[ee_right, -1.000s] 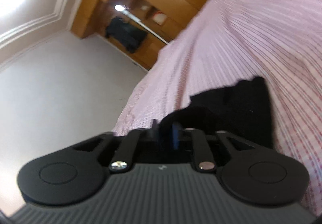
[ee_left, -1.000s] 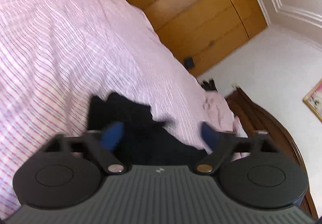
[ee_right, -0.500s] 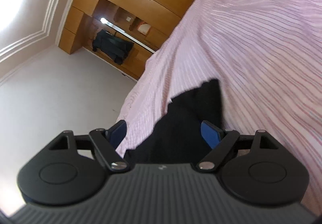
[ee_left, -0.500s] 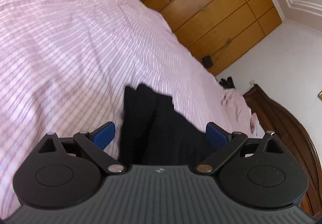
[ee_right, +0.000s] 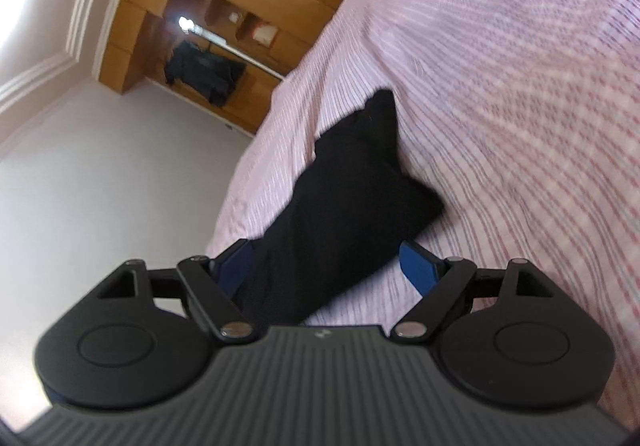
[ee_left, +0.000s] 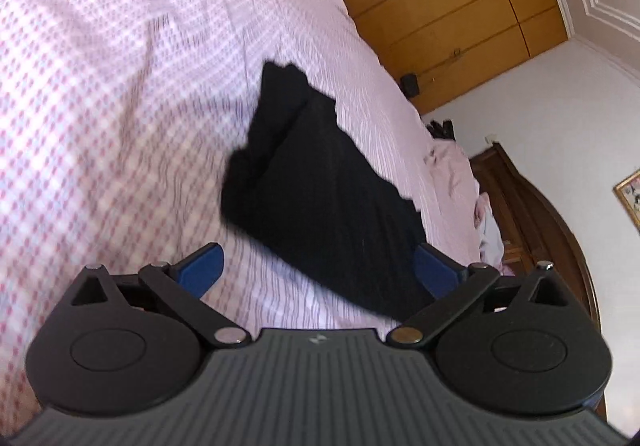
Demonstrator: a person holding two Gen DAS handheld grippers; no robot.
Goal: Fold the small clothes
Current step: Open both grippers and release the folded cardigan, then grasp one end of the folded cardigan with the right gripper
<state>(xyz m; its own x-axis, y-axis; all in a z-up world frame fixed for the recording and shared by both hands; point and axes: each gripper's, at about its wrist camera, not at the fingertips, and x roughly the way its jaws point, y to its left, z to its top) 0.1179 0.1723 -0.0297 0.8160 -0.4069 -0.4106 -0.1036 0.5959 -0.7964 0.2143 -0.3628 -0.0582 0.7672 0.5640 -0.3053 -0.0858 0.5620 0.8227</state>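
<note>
Both claws, left claw [ee_left: 318, 266] and right claw [ee_right: 328, 266], gape wide and empty over the black garment [ee_left: 320, 189] lying folded on the bed [ee_left: 120, 65]; back away level, without snagging it.

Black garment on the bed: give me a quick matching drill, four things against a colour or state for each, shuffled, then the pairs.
Things:
1. black garment
2. bedsheet
3. left tool
4. wardrobe

Colour or state:
A. golden-brown wood
B. open, pads off the cloth
C. lying folded on the bed
D. pink with fine stripes

Pairs: 1-C, 2-D, 3-B, 4-A
</note>
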